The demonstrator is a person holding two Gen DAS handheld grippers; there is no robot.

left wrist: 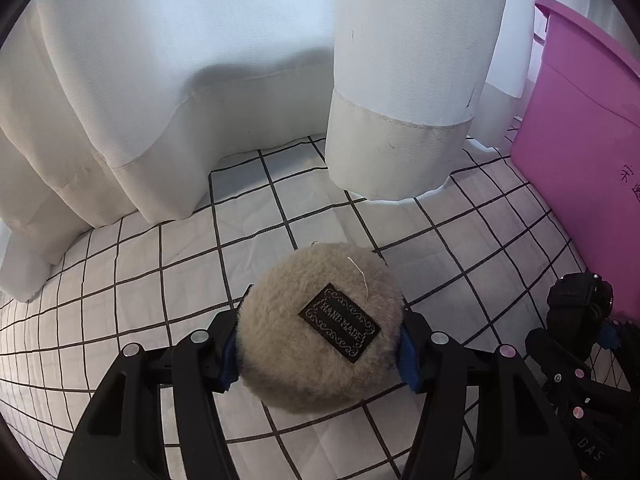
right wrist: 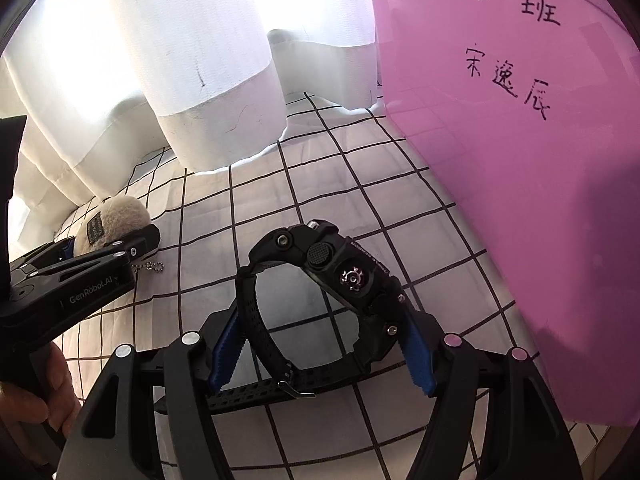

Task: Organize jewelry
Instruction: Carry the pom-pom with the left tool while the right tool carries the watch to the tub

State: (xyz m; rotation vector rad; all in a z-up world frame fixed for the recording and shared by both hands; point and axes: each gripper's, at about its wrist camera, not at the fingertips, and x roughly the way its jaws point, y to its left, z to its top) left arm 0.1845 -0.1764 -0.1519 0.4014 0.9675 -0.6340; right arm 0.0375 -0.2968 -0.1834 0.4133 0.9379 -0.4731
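over the checked cloth [left wrist: 256, 240], beside the pink bin [right wrist: 520, 200], both tools carry something: the left gripper [left wrist: 318, 350] has its blue pads pressed into the sides of a round fuzzy pouch [left wrist: 320, 328], and the right gripper [right wrist: 322, 350] is part-open, clamped across a black watch [right wrist: 320, 280] by strap and case. the pouch is soft, so a light squeeze could let it slide out; its ball chain [right wrist: 150, 267] dangles and might snag. the watch band could twist free of the pads. the pouch's patch reads "hand made"; the left tool's arm says "genrobot.ai"; handwritten characters mark the bin.
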